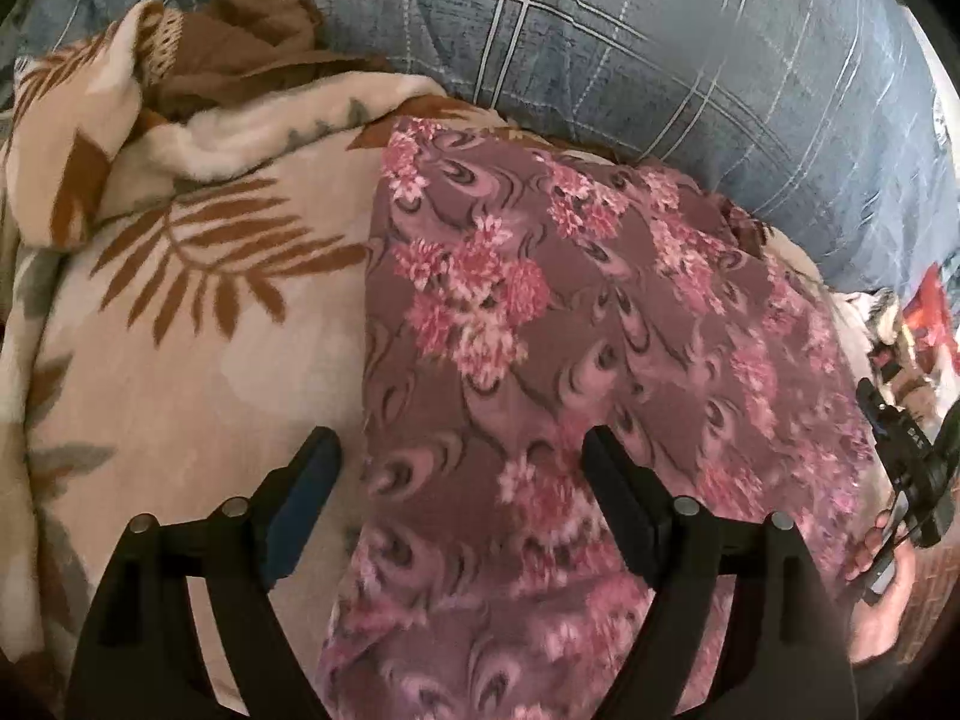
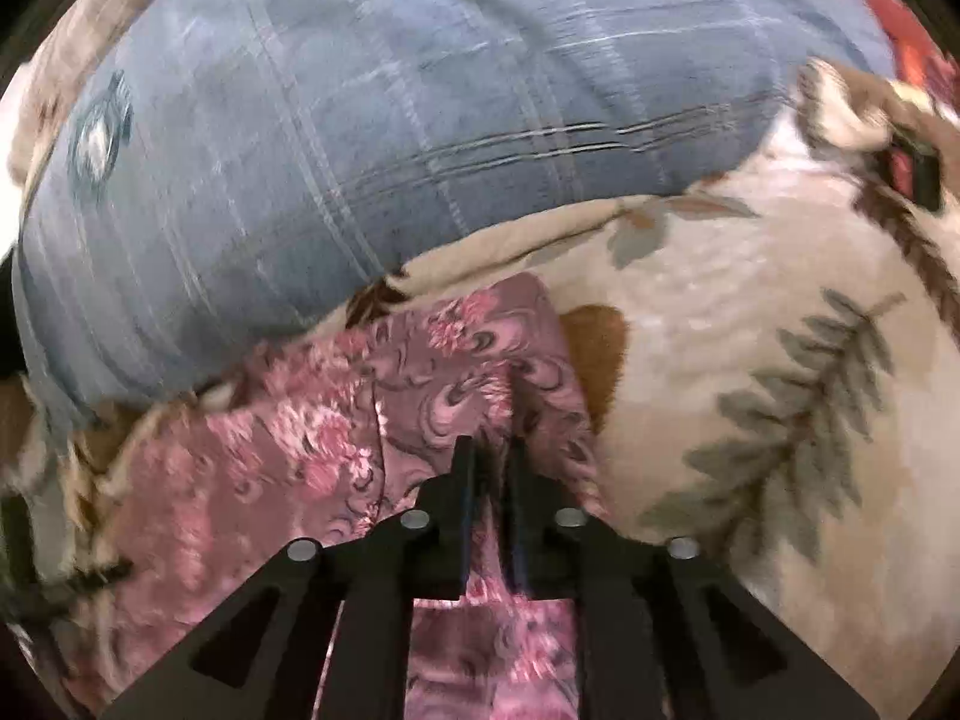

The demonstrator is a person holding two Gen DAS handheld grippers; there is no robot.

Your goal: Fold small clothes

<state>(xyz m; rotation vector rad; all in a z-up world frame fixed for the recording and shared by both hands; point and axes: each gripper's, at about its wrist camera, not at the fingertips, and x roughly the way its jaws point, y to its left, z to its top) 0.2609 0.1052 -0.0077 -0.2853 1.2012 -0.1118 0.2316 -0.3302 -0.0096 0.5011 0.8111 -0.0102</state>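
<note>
mauve pink-flowered cloth garment (image 1: pixel 576 324) flat on cream leaf-print fleece blanket (image 1: pixel 180 396) for folding | left gripper (image 1: pixel 462 456) wide, straddling near-left edge | right gripper (image 2: pixel 489 450) pinching right edge to lift

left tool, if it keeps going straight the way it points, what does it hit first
Most likely the pink floral cloth: the open left tool straddles its left edge, with the leaf-print blanket under one finger. Depth is hard to judge in the fisheye view.
</note>
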